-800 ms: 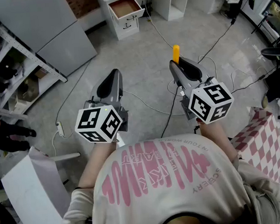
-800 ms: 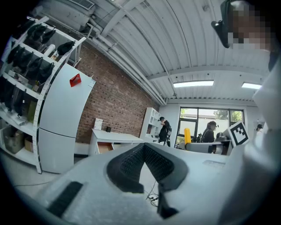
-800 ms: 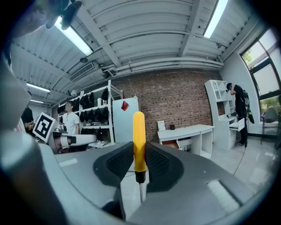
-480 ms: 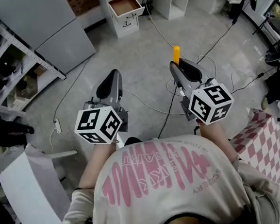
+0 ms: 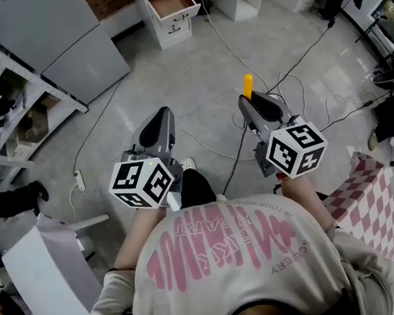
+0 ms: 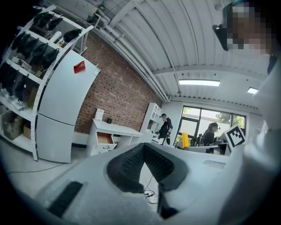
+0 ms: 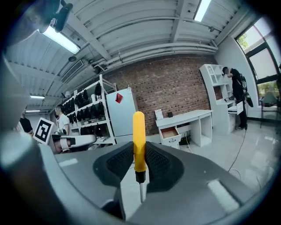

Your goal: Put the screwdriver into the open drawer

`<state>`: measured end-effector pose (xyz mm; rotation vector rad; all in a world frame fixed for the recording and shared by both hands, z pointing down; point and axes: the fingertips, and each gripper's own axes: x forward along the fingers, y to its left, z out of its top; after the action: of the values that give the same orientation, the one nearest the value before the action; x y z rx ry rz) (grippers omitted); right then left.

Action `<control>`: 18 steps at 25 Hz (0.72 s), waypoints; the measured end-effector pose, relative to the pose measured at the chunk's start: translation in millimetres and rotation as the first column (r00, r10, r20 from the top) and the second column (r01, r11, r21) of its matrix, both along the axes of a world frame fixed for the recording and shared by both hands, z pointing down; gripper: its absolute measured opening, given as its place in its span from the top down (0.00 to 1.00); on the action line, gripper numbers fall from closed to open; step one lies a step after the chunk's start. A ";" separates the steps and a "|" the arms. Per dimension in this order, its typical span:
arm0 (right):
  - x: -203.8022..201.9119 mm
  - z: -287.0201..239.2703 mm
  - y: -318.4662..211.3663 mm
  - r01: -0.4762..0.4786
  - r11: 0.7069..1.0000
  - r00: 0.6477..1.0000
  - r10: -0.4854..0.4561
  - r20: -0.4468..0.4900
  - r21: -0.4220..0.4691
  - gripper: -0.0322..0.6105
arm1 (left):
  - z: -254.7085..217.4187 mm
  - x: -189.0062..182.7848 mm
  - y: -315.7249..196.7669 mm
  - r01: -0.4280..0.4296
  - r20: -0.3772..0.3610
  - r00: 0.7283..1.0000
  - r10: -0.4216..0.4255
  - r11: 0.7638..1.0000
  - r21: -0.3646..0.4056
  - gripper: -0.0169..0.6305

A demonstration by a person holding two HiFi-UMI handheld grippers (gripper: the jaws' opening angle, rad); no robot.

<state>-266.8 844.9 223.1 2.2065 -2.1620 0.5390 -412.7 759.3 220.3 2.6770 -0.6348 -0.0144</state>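
Note:
The screwdriver (image 5: 247, 85) has a yellow handle (image 7: 139, 136) that stands upright between the black pads of my right gripper (image 7: 139, 149), which is shut on it; its metal shaft (image 7: 141, 191) runs back toward the camera. In the head view my right gripper (image 5: 247, 101) is held level above the floor, right of centre. My left gripper (image 5: 162, 116) floats beside it, shut and holding nothing (image 6: 144, 147). The open drawer (image 5: 172, 1) shows its brown inside in a white desk far ahead, also visible as the drawer (image 7: 170, 132) and the drawer (image 6: 104, 139).
Cables (image 5: 291, 63) trail across the grey floor, with a power strip (image 5: 81, 177) at left. A grey cabinet (image 5: 70, 41) and dark shelving (image 5: 1, 115) stand left of the desk. A pink checkered cloth (image 5: 364, 187) lies right, a white panel (image 5: 49, 269) lower left. People stand near the far windows.
The person has stepped forward: a black shoe now shows between the arms, and the floor and desk have shifted in the head view. Both grippers keep their pose, the screwdriver still gripped.

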 end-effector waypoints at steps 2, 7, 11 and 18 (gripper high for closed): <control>9.9 3.5 -18.1 -0.011 1.000 1.000 0.011 0.012 -0.010 0.80 | 3.9 12.8 -18.5 -0.017 0.001 1.000 0.017 1.000 -0.006 0.97; 34.3 1.4 -76.8 -0.044 0.999 0.999 0.045 0.017 -0.020 0.80 | 2.1 48.1 -81.1 -0.073 0.001 0.997 0.073 0.997 -0.010 0.97; 46.8 -5.7 -131.5 -0.056 0.998 0.998 0.056 0.022 -0.016 0.80 | -5.8 70.5 -135.6 -0.108 -0.004 0.994 0.108 0.994 0.000 0.97; 69.4 -19.2 -212.9 -0.085 0.996 0.996 0.084 0.018 0.017 0.80 | -23.7 94.6 -218.4 -0.139 -0.014 0.990 0.139 0.989 0.042 0.97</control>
<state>-197.4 632.1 203.8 2.3203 -2.0977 0.5450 -318.1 540.9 196.6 2.7514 -0.4461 -0.0118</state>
